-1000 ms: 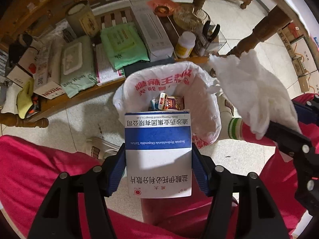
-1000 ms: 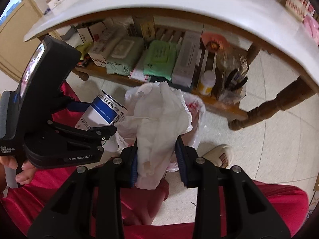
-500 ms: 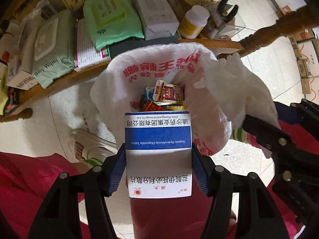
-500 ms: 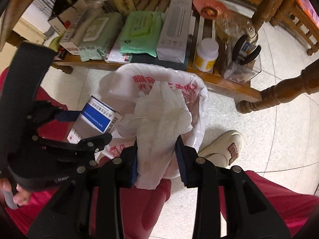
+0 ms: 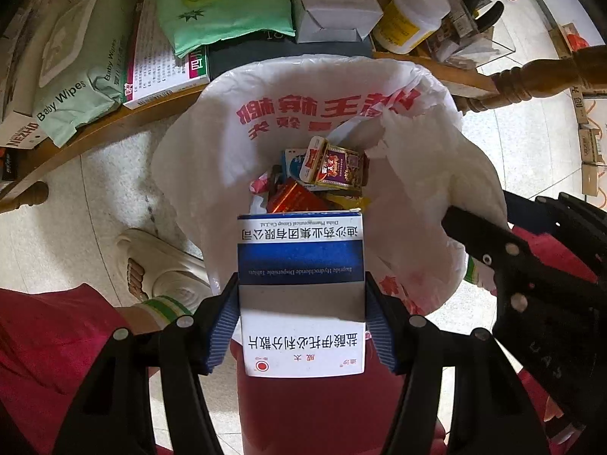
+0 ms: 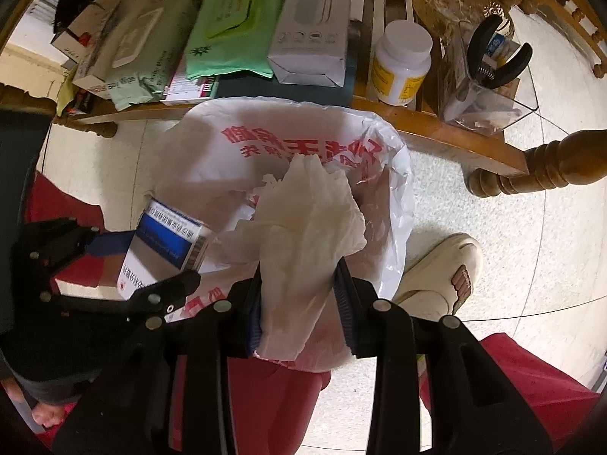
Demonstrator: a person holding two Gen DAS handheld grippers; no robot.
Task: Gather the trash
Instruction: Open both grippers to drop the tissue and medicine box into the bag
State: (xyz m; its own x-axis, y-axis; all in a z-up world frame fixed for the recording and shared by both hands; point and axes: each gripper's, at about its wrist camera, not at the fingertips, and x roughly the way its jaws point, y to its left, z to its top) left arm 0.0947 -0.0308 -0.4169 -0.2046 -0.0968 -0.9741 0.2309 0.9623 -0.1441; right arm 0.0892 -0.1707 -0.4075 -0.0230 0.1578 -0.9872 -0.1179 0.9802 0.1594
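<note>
While clamping tissue [image 6: 307,223], right hand-held gripper [image 6: 299,303] overhangs bag [image 6: 398,189].

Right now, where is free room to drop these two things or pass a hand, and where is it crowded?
Free: the far half of the trash bag opening, above the packets; the floor tiles between shelf and slipper. Crowded: the wooden shelf, packed with wipes, boxes and a bottle. The medicine box and tissue fill the bag's near rim.

Both grippers have dropped closer over the trash bag [image 5: 212,159], the tissue [image 6: 307,223] and medicine box [image 5: 299,284] now hanging above its mouth.
</note>
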